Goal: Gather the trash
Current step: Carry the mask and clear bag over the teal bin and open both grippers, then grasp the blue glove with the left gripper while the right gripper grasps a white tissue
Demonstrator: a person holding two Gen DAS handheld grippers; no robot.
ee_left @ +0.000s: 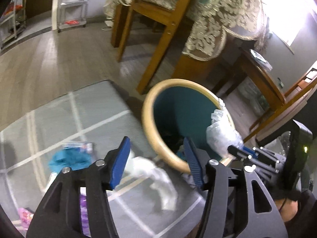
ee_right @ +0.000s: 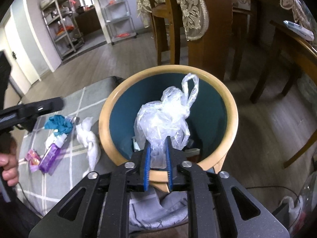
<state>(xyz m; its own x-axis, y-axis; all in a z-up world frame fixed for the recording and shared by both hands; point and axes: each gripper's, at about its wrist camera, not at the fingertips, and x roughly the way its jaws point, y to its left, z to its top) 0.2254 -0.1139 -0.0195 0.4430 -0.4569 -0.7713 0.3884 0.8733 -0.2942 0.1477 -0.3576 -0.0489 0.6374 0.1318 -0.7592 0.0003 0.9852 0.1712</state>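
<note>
A round bin (ee_right: 111, 115) with a tan rim and teal inside stands on the floor; it also shows in the left wrist view (ee_left: 147, 123). My right gripper (ee_right: 157, 150) is shut on a crumpled clear plastic bag (ee_right: 164, 119) and holds it over the bin's opening; the bag also shows in the left wrist view (ee_left: 221, 136). My left gripper (ee_left: 157, 154) is open and empty, above the mat beside the bin's near rim. A white crumpled tissue (ee_left: 158, 176) lies on the grey mat (ee_left: 59, 111) below it. Dark trash lies at the bin's bottom.
On the mat left of the bin lie a teal cloth (ee_right: 58, 126), a purple bottle (ee_right: 50, 155) and a pink packet (ee_right: 32, 157). Wooden chair legs (ee_left: 158, 45) and a lace-covered table (ee_left: 227, 10) stand behind the bin. Shelving racks (ee_right: 59, 27) line the far wall.
</note>
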